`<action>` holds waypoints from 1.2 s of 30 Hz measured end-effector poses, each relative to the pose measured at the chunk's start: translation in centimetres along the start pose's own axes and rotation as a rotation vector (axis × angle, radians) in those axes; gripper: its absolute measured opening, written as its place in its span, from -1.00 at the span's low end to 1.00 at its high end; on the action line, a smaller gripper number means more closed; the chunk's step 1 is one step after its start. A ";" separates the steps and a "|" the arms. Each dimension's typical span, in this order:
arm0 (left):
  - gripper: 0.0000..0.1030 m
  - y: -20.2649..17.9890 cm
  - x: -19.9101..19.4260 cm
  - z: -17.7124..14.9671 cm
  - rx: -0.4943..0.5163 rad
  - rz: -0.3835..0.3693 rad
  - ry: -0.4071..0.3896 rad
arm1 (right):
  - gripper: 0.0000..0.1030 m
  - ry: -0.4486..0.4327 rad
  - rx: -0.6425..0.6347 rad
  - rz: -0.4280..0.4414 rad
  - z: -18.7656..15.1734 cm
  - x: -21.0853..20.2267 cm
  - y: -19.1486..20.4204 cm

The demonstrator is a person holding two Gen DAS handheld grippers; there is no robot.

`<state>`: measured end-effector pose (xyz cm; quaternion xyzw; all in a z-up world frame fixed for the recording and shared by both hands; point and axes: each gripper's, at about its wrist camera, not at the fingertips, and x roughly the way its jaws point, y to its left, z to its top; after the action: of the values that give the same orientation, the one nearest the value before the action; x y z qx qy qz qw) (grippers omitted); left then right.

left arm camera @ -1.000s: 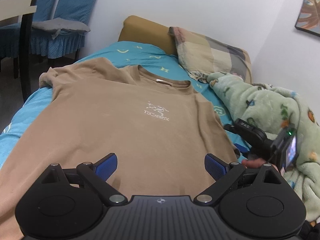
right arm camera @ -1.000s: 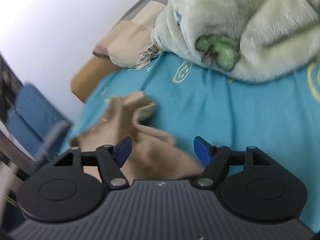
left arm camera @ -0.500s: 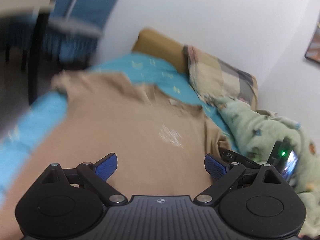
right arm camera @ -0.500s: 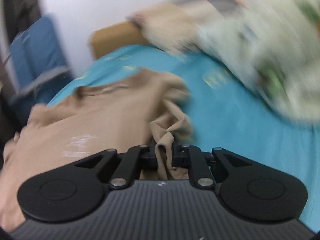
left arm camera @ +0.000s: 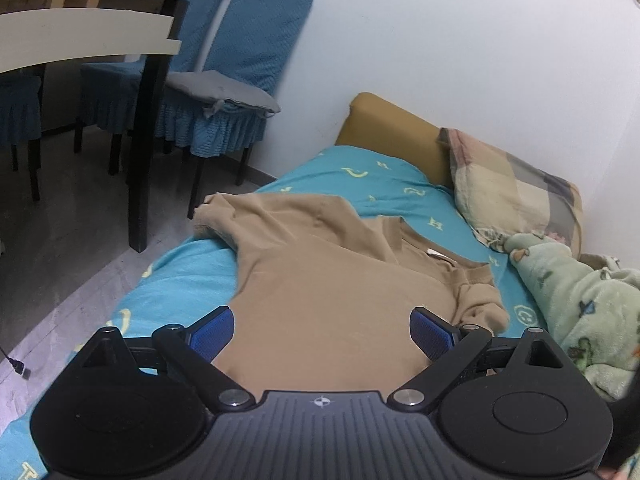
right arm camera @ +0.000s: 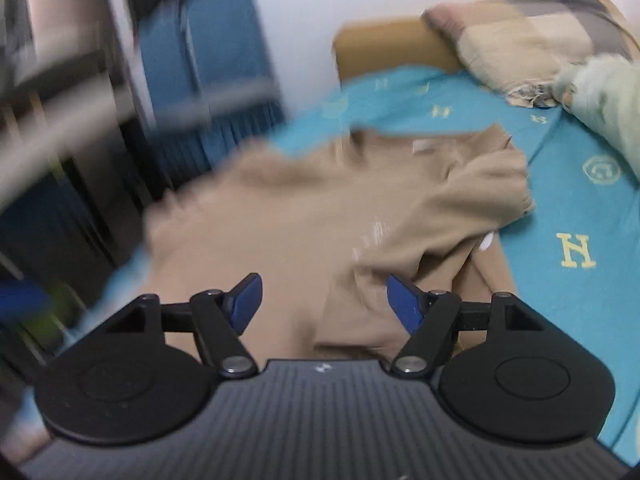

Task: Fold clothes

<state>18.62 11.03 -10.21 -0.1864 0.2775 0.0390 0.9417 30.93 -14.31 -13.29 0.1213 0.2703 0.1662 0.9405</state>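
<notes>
Across the lower half of the left wrist frame, my left gripper (left arm camera: 322, 336) hangs with its blue pads spread wide, nothing between them. Tan T-shirt (left arm camera: 340, 312) fills the centre, lying on the turquoise bedsheet (left arm camera: 188, 268). One sleeve (left arm camera: 224, 212) lies spread toward the left edge of the bed, centre left of frame. The other sleeve (left arm camera: 480, 300) is turned in over the chest, bunched at centre right. Collar sits above it. Green fleece blanket (left arm camera: 568, 304) at right, patchwork pillow (left arm camera: 512, 196) upper right, blue chairs (left arm camera: 224, 80) upper left

Right wrist frame, left side smeared. My right gripper (right arm camera: 324, 300) also stands spread, holding no cloth. Shirt lies just ahead of the pads; folded-in sleeve (right arm camera: 480, 192) sits centre right, lumpy, with a ridge of loose fabric running down toward the right pad. Sheet bare at right

Judgement: the sleeve stage of the fold, one side in, the other still out flat. Next move calls for a pinch at the outspread sleeve or shoulder, carried across the chest; the bunched one wants smoothing, else the fold stacks crooked
</notes>
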 end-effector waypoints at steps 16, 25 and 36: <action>0.87 -1.1 2.6 -2.2 0.032 0.029 0.072 | -0.66 0.045 0.168 -0.148 4.5 7.7 -7.3; 0.87 -2.4 3.6 -3.2 0.093 0.007 0.089 | -0.91 0.031 -0.293 -0.408 13.1 5.7 -7.9; 0.87 -4.1 3.9 -4.5 0.187 -0.042 0.088 | 0.04 0.044 -0.058 -0.748 14.8 0.6 -21.3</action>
<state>20.33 5.44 -14.42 -0.1050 0.3172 -0.0151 0.9424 44.76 -35.62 -8.10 -0.0161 0.3111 -0.1785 0.9333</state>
